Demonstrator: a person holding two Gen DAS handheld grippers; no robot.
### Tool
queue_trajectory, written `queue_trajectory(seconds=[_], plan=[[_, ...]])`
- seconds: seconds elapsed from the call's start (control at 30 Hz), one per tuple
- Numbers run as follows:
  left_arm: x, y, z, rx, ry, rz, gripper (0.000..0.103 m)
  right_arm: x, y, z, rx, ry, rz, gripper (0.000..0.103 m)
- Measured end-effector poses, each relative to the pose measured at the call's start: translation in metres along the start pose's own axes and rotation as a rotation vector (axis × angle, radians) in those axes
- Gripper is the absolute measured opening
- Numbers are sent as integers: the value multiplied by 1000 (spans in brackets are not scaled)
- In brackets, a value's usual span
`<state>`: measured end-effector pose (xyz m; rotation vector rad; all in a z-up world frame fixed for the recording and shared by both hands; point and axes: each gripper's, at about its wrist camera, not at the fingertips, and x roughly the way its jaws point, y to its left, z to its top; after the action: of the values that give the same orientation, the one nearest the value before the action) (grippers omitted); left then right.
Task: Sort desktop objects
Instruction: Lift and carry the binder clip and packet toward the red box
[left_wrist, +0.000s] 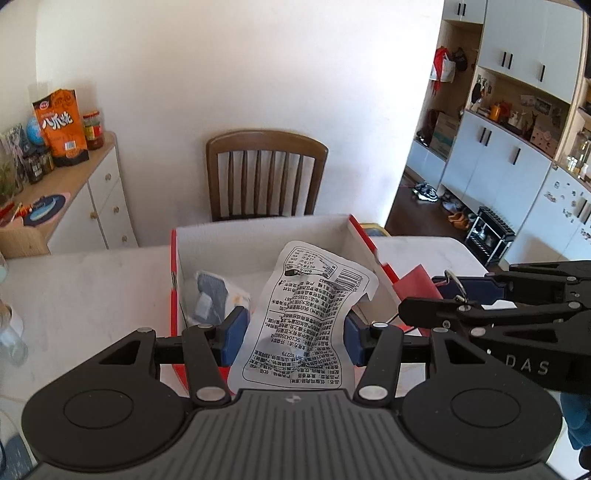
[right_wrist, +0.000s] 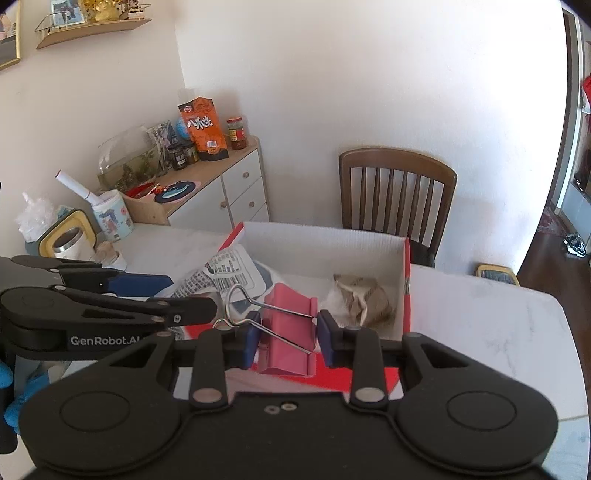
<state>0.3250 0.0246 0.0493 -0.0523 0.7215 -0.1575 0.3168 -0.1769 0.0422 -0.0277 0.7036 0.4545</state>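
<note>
My left gripper (left_wrist: 293, 332) is shut on a white sachet (left_wrist: 314, 295) printed with black text, which stands up between the blue pads above the near edge of a box. The box (left_wrist: 258, 232) is red outside, white inside, and holds a blue-and-white packet (left_wrist: 210, 295). My right gripper (right_wrist: 290, 339) is shut on a pink binder clip (right_wrist: 291, 317) with wire handles, also over the box (right_wrist: 325, 240), where a crumpled brown wrapper (right_wrist: 365, 299) lies. The grippers are side by side: the right one (left_wrist: 424, 295) appears at the right, the left one (right_wrist: 192, 293) at the left with the sachet (right_wrist: 232, 269).
The box stands on a pale marble table (right_wrist: 480, 314). A wooden chair (left_wrist: 266, 173) is behind it. A sideboard (right_wrist: 236, 177) with an orange snack bag (right_wrist: 203, 129) and jars stands at the left wall. A metal cup (right_wrist: 68, 240) and a paper roll (right_wrist: 110, 218) sit on the table's left.
</note>
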Motion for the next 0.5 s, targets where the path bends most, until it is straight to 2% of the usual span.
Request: queue_trajectory(seconds=[0.3, 0.4, 0.5], plan=[[43, 15, 25, 14, 19, 39, 53, 41, -6, 20, -29, 11, -33, 32], [62, 22, 29, 8, 59, 25, 53, 54, -10, 23, -34, 15, -41, 32], [81, 29, 33, 13, 88, 44, 53, 69, -15, 25, -31, 31, -50, 32]])
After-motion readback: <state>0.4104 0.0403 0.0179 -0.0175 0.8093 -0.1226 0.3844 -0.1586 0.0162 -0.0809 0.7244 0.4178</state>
